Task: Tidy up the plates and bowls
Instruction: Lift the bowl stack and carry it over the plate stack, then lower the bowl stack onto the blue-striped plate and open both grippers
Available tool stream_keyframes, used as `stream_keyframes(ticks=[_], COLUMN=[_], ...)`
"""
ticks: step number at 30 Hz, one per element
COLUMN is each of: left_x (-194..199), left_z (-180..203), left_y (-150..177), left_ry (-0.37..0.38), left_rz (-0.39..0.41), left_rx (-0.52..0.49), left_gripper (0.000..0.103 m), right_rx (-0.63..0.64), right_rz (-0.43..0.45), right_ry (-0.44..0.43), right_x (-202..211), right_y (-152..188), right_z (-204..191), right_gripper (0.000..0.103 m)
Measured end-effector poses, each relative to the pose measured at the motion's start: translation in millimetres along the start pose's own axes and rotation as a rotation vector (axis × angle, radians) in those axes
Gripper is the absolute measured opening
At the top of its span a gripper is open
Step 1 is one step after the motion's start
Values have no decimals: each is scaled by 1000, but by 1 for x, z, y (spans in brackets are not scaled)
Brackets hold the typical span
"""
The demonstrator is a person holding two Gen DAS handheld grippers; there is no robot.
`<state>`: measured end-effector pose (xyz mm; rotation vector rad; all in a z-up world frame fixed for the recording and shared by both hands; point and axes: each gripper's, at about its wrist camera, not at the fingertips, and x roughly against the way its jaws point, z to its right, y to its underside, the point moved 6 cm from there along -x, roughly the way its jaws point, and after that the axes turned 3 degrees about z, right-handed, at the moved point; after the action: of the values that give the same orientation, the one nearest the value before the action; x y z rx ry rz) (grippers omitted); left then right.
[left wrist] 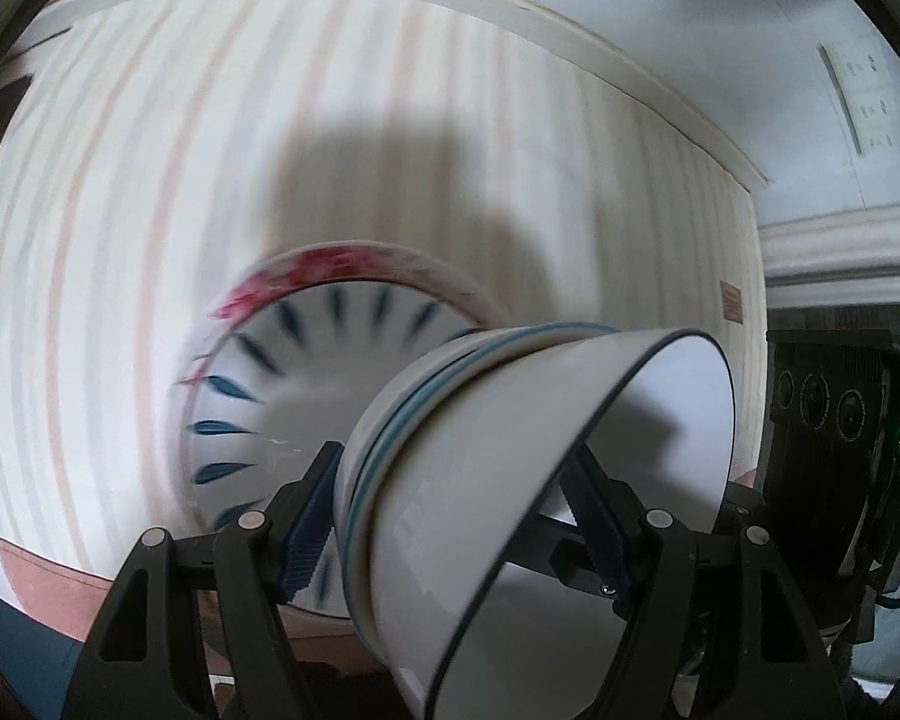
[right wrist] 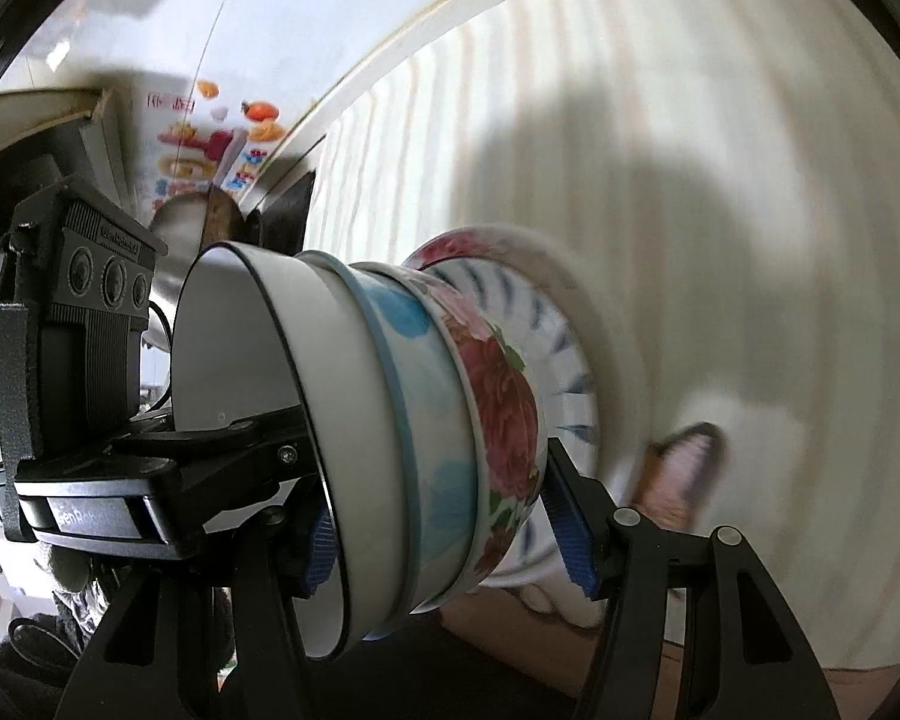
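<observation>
Mid-carry: nested bowl stack at lower centre of frame, clamped between right tongs and left tongs, above blue-petal plate on striped counter. Next, probably: lowering level, both grips releasing together.

We count three bowls nested in one stack: a plain white bowl with a dark rim, a blue-patterned bowl, and a rose-patterned bowl. Under them we count two plates: a blue-dashed plate and a pink-flowered plate. Two tools show.
</observation>
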<state>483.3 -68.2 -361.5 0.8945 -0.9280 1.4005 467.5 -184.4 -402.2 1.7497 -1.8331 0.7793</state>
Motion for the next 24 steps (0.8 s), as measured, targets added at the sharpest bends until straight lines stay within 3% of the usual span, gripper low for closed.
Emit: stream_keyframes(ticks=[8,24], left_x=[-6,-23], left_z=[-34,-47], left_y=[-2,-3], left_ry=[10,15], left_rz=[-4,-22], left_rx=[54,68], left_gripper=[71,71], right_rx=[16,1], right_rz=[-56,-74], right_ry=[15,61], right_x=[-38,-53], right_y=[-7,-3], right_z=[-14,-3], right_gripper=[62,62])
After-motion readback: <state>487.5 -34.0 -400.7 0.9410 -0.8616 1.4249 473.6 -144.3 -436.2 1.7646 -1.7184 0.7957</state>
